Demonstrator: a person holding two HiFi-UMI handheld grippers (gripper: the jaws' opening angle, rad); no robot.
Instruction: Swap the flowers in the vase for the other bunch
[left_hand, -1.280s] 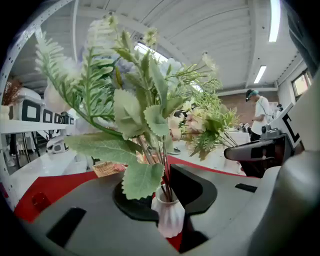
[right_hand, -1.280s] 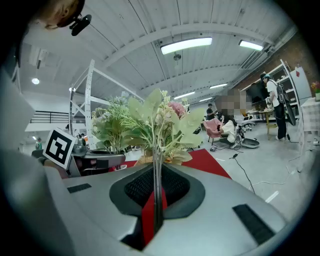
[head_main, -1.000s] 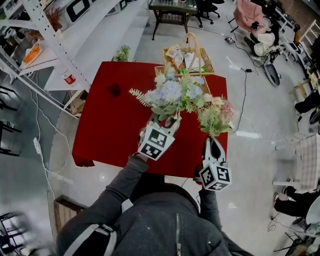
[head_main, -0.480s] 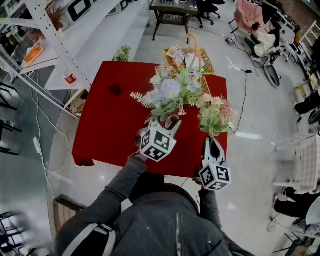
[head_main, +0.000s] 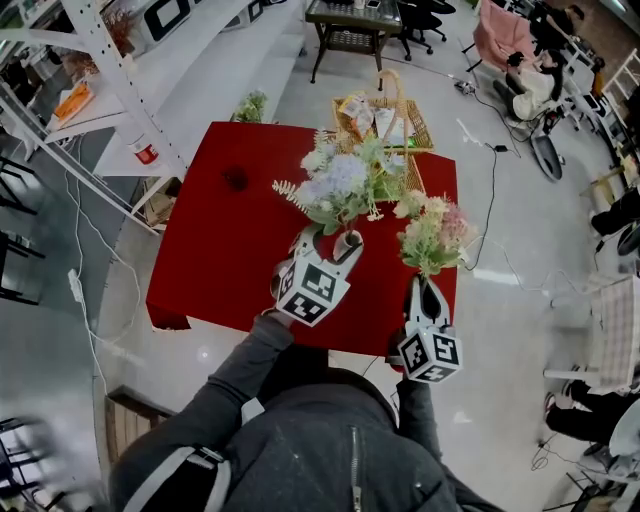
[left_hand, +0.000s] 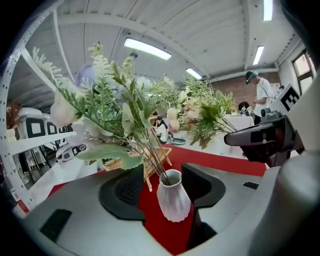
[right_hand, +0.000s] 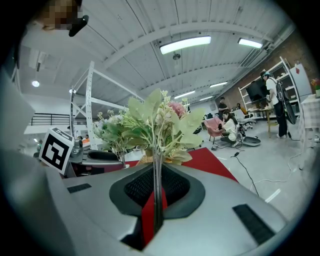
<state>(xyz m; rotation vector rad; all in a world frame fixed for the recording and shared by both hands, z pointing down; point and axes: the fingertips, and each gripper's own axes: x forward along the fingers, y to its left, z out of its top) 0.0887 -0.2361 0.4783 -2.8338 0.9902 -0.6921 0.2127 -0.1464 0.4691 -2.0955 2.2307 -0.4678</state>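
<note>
A small white ribbed vase (left_hand: 172, 202) stands upright on the red table (head_main: 220, 250) with a blue, white and green bunch (head_main: 340, 185) in it. My left gripper (head_main: 330, 240) straddles the vase (head_main: 346, 240); its jaws have just been opening and now stand wide, with a gap at the left pad. In the left gripper view the vase sits between the dark pads (left_hand: 127, 192) of the left gripper (left_hand: 162, 187). My right gripper (head_main: 425, 285) is shut on the stems of a pink and green bunch (head_main: 432, 232), held upright above the table's right front corner. The stems (right_hand: 157, 192) run between the jaws of the right gripper (right_hand: 156, 187).
A wicker basket (head_main: 380, 115) with packets stands at the table's far edge. A small dark object (head_main: 236, 179) lies at the far left of the cloth. White shelving (head_main: 110, 70) runs along the left; a cable (head_main: 488, 200) trails on the floor to the right.
The left jaws have spread apart and let go of the vase, which now stands on the cloth between them. The right gripper and its bunch have stayed put.
</note>
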